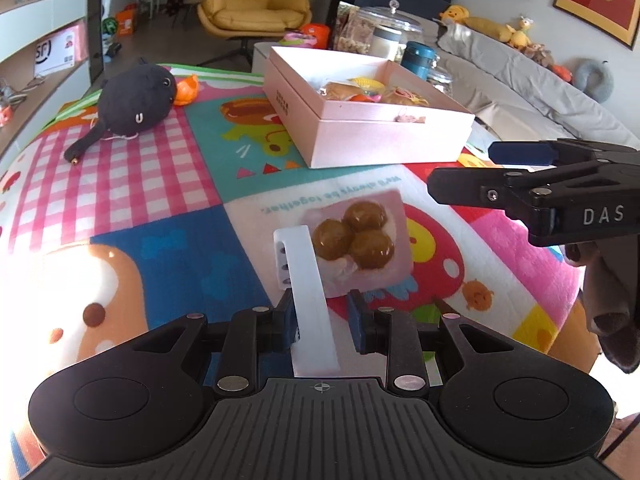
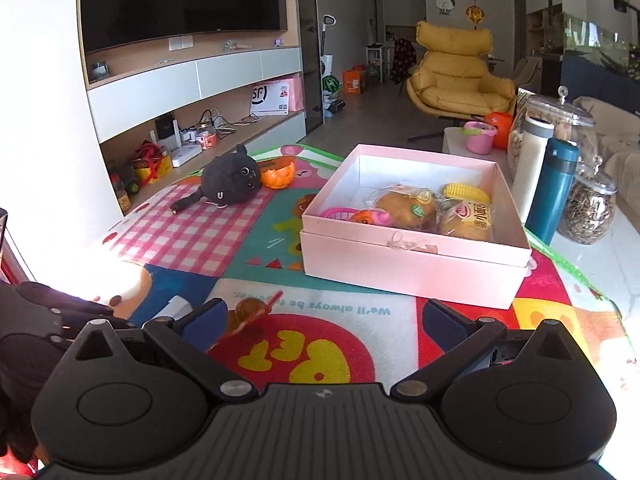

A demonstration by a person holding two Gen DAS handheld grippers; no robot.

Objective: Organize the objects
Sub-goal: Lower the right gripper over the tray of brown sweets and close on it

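Note:
My left gripper (image 1: 324,320) holds a white plastic block (image 1: 308,292) between its blue pads; a gap shows at the right pad. Beside the block hangs or lies a pink packet with three brown balls (image 1: 360,240), touching it; I cannot tell if the packet is gripped. My right gripper (image 2: 324,320) is open and empty above the colourful mat (image 2: 320,356); it also shows in the left wrist view (image 1: 472,172) at the right. The open pink box (image 2: 412,264) ahead holds wrapped buns (image 2: 404,208), toy corn (image 2: 466,192) and small toys.
A black plush toy (image 1: 136,100) and an orange toy (image 1: 186,90) lie at the mat's far left. Glass jars (image 2: 588,208), a teal bottle (image 2: 554,188) and a white bottle (image 2: 530,160) stand right of the box. A grey sofa (image 1: 532,80) lies to the right.

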